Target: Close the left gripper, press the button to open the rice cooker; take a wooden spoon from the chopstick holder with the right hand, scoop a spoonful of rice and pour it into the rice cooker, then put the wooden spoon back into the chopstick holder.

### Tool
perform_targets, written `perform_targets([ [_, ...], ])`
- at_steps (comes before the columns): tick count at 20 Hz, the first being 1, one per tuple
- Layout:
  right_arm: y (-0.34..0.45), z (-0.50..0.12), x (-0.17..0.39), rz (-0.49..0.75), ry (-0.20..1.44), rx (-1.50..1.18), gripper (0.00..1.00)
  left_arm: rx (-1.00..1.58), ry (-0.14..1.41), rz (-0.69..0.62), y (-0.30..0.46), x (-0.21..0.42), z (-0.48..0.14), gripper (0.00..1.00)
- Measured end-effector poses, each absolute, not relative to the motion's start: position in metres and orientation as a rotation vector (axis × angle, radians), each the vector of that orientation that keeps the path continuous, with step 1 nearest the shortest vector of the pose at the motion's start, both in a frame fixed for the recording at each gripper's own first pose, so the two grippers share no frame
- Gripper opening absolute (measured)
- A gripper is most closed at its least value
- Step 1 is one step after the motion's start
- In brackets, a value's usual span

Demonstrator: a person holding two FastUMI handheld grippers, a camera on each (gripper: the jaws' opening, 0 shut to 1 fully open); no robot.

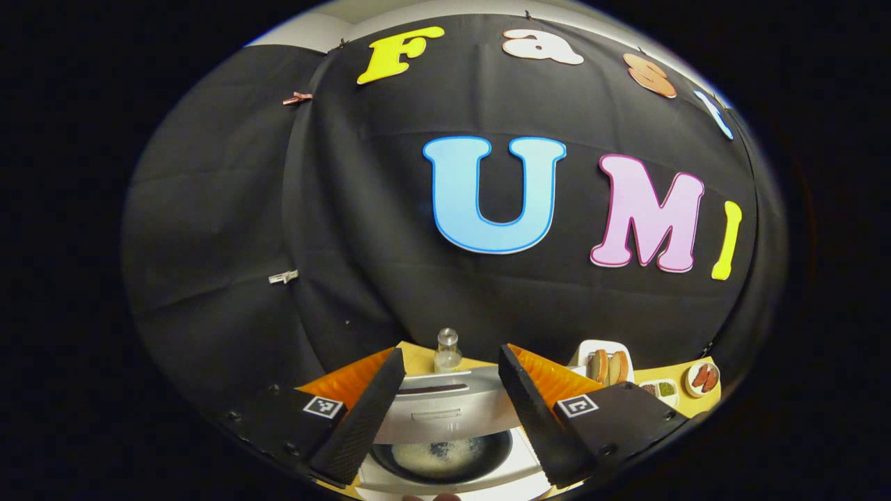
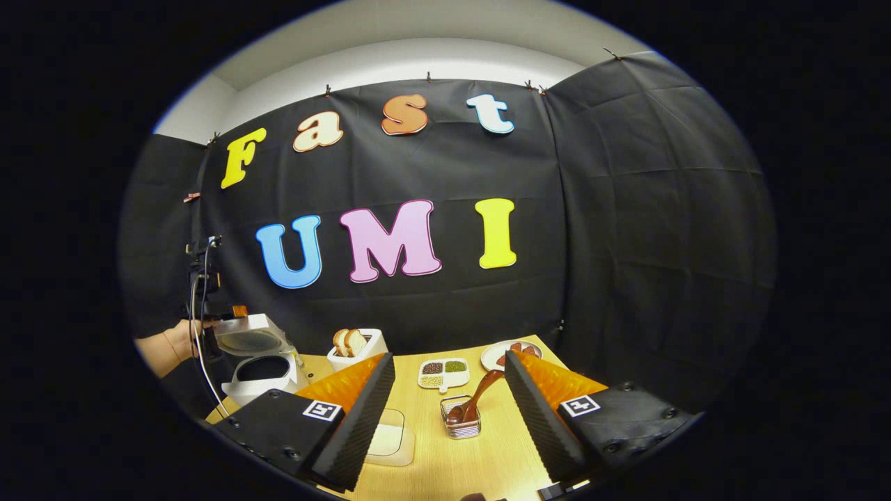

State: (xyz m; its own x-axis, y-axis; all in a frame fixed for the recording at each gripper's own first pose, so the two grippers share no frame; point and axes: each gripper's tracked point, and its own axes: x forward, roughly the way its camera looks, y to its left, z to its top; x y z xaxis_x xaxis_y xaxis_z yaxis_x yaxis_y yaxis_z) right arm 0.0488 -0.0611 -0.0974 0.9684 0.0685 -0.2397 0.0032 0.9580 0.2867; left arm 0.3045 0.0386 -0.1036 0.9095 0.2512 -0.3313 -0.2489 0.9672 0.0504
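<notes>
At the bottom of the left gripper view the left gripper (image 1: 445,407) hangs with its fingers spread wide apart over the rice cooker (image 1: 445,452), whose lid (image 1: 445,407) stands open and whose dark inner pot shows a little rice. In the right gripper view the right gripper (image 2: 445,410) is spread and empty too, low in the frame above the wooden table (image 2: 487,459). Between its fingers, the wooden spoon (image 2: 477,400) leans in the wire chopstick holder (image 2: 461,423), and the open cooker sits at lower left beside a person's hand (image 2: 182,339).
</notes>
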Motion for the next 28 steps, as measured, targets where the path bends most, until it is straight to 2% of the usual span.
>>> perform_targets([
  [3, -0.054, -0.099, 0.051, 0.069, 0.259, 0.301, 0.98, -0.062, 0.459, 0.319, 0.046, 0.279, -0.157, 1.0],
  [7, -0.048, -0.107, 0.053, 0.095, 0.278, 0.287, 0.98, -0.011, 0.455, 0.315, 0.033, 0.261, -0.191, 0.96],
  [28, -0.042, -0.118, 0.027, 0.106, 0.319, 0.286, 0.98, 0.01, 0.524, 0.247, 0.026, 0.237, -0.255, 1.0],
])
